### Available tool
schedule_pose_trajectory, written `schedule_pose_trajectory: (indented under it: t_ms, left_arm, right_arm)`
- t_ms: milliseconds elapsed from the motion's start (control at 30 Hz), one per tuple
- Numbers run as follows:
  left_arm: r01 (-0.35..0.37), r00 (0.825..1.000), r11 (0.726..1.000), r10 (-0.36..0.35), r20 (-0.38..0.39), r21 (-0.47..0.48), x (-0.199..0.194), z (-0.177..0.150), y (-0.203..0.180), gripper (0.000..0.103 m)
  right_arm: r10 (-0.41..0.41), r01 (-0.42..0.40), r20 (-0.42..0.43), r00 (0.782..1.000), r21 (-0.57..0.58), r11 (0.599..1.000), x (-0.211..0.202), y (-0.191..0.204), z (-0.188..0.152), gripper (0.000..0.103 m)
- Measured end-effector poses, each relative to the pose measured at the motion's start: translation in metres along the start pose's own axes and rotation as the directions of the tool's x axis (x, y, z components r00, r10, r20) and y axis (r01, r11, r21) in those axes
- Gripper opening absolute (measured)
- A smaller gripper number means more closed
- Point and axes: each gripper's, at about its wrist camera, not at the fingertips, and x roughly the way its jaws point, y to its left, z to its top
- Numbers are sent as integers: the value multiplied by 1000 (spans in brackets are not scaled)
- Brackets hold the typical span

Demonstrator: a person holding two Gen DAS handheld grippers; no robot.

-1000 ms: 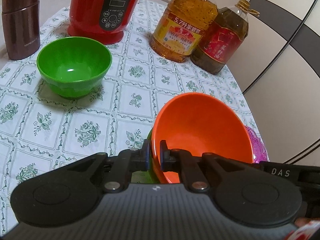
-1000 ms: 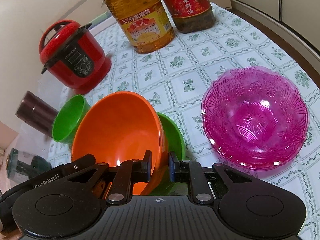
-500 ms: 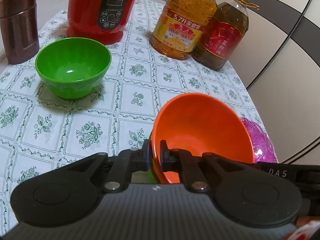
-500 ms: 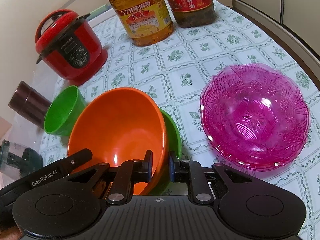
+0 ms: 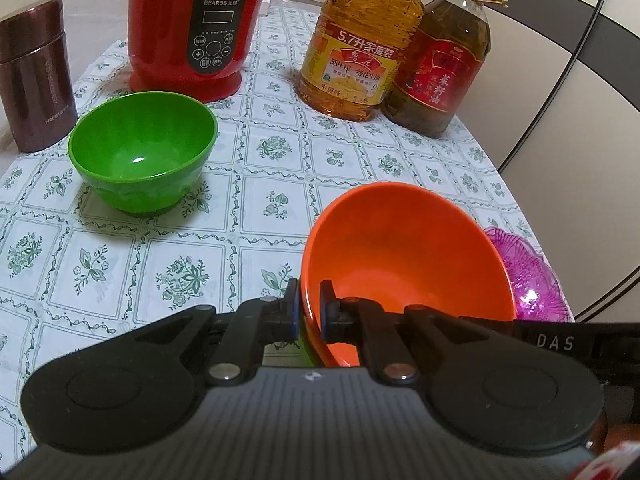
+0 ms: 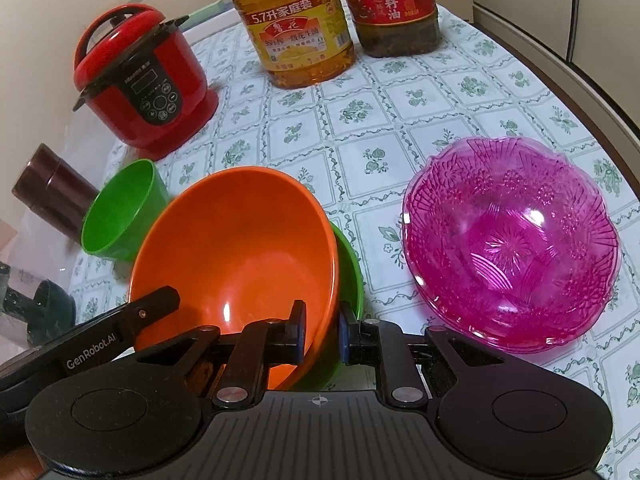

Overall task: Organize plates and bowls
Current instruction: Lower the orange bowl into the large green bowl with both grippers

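Little has shifted since the earlier frames: both grippers keep their bite, views rolled and slid a bit, stack sits lower in the right wrist view, nothing else on the table has moved.

Left gripper (image 5: 309,306) is clamped nearly closed on the near rim of the tilted orange plastic bowl (image 5: 404,256), one pad inside, one outside. Right gripper (image 6: 323,322) is narrowly closed on rims too, inner pad inside the orange bowl, outer pad on the outside of the green plastic bowl nested under it (image 6: 352,276). So it pinches both walls together. The orange bowl leans, not seated flat in the one beneath.

A second green plastic bowl (image 5: 142,160) stands alone and upright on the floral tablecloth (image 5: 192,264), well apart from the stack, near the red electric cooker (image 5: 192,28) and brown steel flask (image 5: 34,76). The pink clear patterned plastic dish (image 6: 512,248) sits just beside the stack on its right. Two oil bottles (image 5: 360,52) stand at the back.

Step in hand, as I read it: handling the nested pair, either separating or seating it; can't tell which. Next move likely calls for levelling the orange bowl, keeping both grips in step so the lower bowl doesn't slip out, then joining up with the lone green bowl or the pink dish.
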Motion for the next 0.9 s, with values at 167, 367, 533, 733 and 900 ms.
schedule_pose_trajectory:
  t_ms: [167, 367, 533, 733, 900]
  left_arm:
    - [-2, 1000, 1000, 2, 2, 11, 0, 0, 1, 8]
    - [-2, 1000, 1000, 2, 3, 13, 0, 0, 1, 8]
    - [0, 1000, 1000, 0, 2, 11, -1, -1, 1, 8]
    - [-1, 1000, 1000, 1, 2, 10, -1, -1, 1, 8]
    - [5, 1000, 1000, -5, 1, 0, -1, -1, 2, 8]
  right_arm:
    - [1, -1, -4, 1000, -6, 1000, 1, -1, 1, 17]
    - [-20, 20, -2, 1000, -36, 999, 1, 4, 0, 17]
    - [-27, 28, 3, 1000, -49, 998, 1, 6, -1, 17]
    - [-29, 30, 4, 1000, -63, 998, 1, 6, -1, 17]
    - [-25, 26, 8, 1000, -57, 998, -1, 5, 0, 18]
